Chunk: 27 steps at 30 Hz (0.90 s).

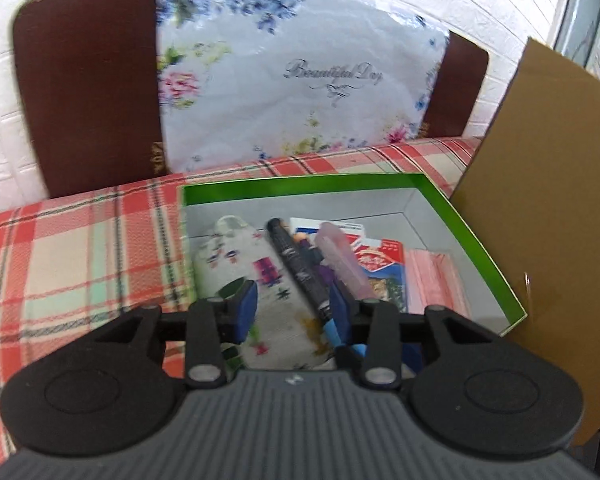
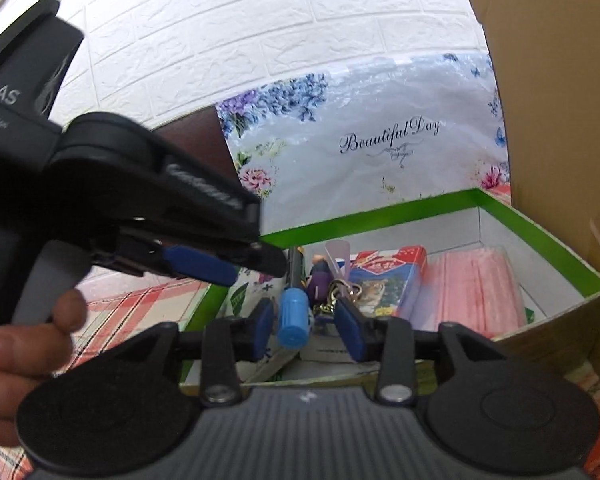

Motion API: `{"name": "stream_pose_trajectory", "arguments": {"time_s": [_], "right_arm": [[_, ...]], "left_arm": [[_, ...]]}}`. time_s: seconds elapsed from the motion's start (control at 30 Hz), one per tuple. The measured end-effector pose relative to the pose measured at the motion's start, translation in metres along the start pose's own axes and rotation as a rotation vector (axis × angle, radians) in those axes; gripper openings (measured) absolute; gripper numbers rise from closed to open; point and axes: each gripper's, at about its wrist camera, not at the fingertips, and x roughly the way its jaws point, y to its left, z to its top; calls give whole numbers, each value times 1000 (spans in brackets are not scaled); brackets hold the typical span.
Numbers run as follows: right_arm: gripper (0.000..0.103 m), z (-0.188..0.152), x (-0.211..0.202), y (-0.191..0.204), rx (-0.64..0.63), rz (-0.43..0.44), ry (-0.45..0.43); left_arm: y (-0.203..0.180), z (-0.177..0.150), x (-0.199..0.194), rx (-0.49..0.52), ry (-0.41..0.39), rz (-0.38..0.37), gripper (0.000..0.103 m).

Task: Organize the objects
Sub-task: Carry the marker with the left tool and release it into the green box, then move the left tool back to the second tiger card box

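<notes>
White brick-pattern wall (image 2: pixel 260 32) fills the background, and against it leans a brown board (image 1: pixel 88 92) with a floral plastic bag (image 1: pixel 292 80) printed "Beautiful Day" in front. A tall cardboard sheet (image 1: pixel 540 184) stands at the right, touching the side of the green-rimmed box (image 1: pixel 300 186). This box rests on a red checked cloth (image 1: pixel 60 248).

Inside the box, from left to right, lie a flowered pouch (image 1: pixel 236 260), a black pen with a blue cap (image 2: pixel 292 320), a small purple figure on a keychain (image 2: pixel 320 280), a pale pink tube (image 1: pixel 340 260), a red card pack (image 2: pixel 388 276) and a pink packet (image 2: pixel 476 288).

The left gripper (image 1: pixel 292 308) hovers over the near part of the box with its fingers apart; the pouch is between them and the pen passes just beside the right finger. The right gripper (image 2: pixel 306 328) is also spread, nothing clamped, and the blue cap of the pen sits between its fingers. The left gripper's body and the person's hand (image 2: pixel 24 344) cover the left part of the right wrist view.
</notes>
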Motion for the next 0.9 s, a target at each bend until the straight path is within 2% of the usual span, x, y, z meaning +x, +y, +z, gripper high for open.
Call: {"name": "stream_pose_trajectory", "arguments": {"time_s": [0.23, 0.4, 0.5, 0.63, 0.77, 0.83, 0.9], "right_arm": [[38, -2, -28, 22, -37, 39, -38], [38, -15, -34, 58, -101, 114, -4], [38, -29, -27, 86, -162, 180, 55], [39, -51, -7, 122, -206, 270, 195], [40, -71, 21, 162, -270, 338, 318], [42, -81, 29, 185, -319, 372, 358], [45, -89, 44, 209, -386, 417, 390]], "left_arm": [[39, -37, -47, -60, -31, 86, 46], [87, -78, -69, -113, 8, 187, 49], [121, -104, -76, -166, 45, 255, 49], [171, -133, -89, -248, 66, 361, 49], [215, -150, -113, -302, 12, 456, 49], [236, -153, -123, -327, -6, 519, 50], [263, -156, -134, -388, -22, 545, 50]]}}
